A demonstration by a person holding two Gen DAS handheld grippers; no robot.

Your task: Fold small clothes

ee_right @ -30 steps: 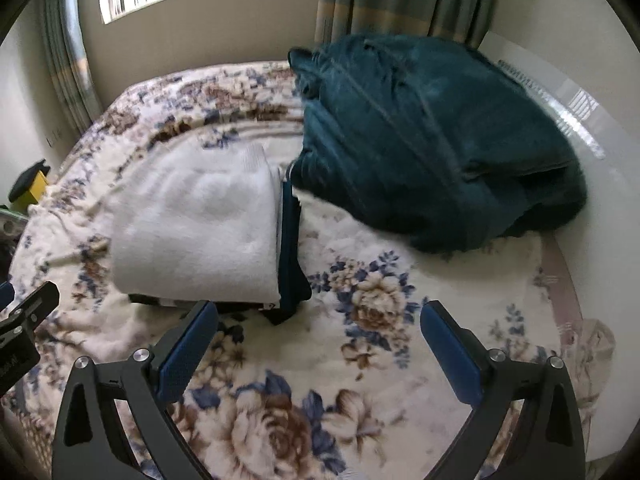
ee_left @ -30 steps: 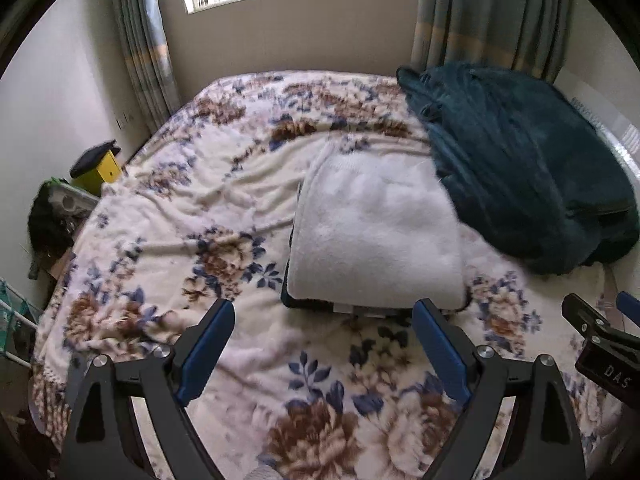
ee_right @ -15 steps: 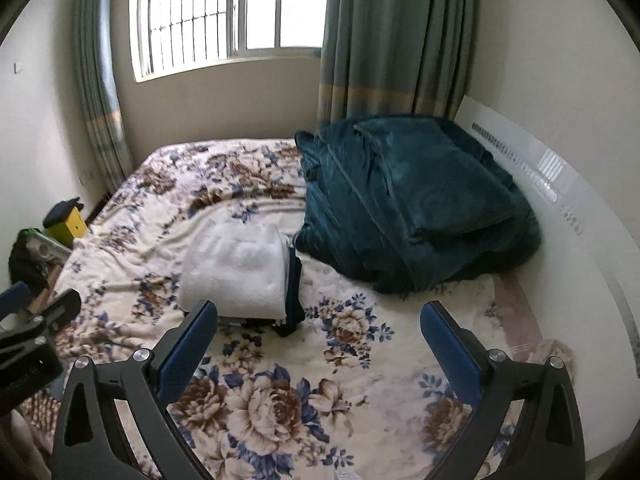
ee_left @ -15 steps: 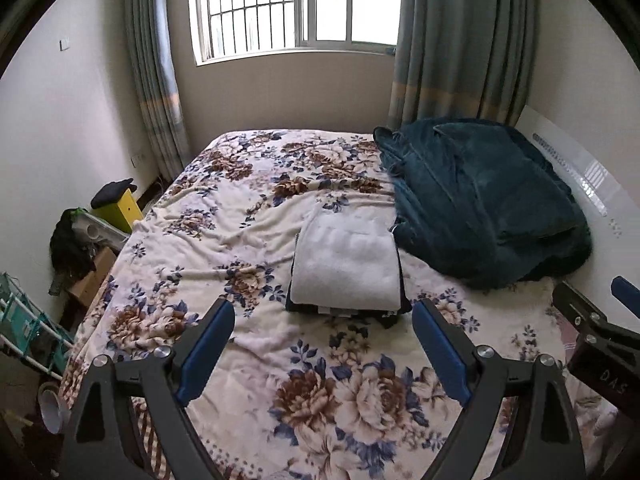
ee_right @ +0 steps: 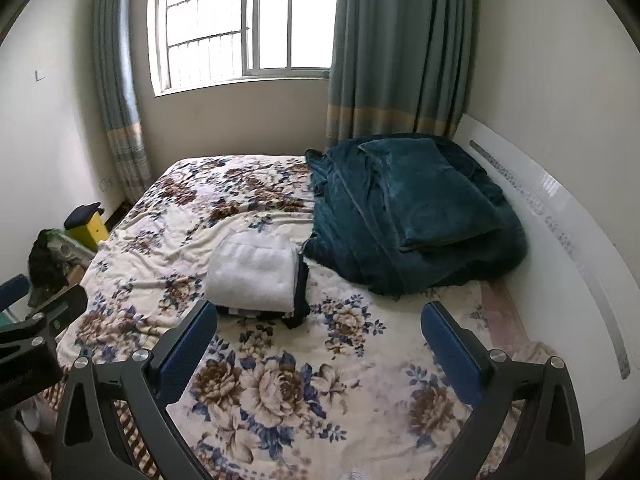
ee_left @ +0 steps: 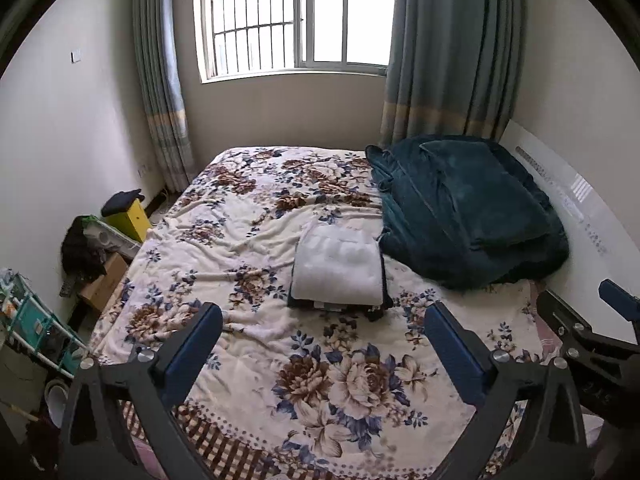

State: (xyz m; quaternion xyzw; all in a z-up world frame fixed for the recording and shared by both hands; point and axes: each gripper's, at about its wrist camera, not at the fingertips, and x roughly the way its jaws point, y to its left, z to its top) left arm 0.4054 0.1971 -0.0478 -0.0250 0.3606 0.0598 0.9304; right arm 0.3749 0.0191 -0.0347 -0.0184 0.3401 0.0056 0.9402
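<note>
A stack of folded clothes lies in the middle of the floral bed, with a white fleecy piece (ee_left: 338,268) on top and dark pieces (ee_left: 376,312) under it; it also shows in the right wrist view (ee_right: 252,274). My left gripper (ee_left: 322,330) is open and empty, held well back above the near part of the bed. My right gripper (ee_right: 320,328) is open and empty, also well back from the stack. The right gripper shows at the right edge of the left wrist view (ee_left: 588,332).
A folded teal blanket (ee_left: 468,208) is heaped on the bed's right side against a white headboard (ee_right: 560,216). Left of the bed stand a yellow stool (ee_left: 126,216), a cardboard box (ee_left: 104,284) and a teal rack (ee_left: 32,324). A curtained window (ee_left: 296,20) is at the back.
Both grippers have pulled back and up from the folded stack, so it looks much smaller and the whole room shows. Both stay open.
</note>
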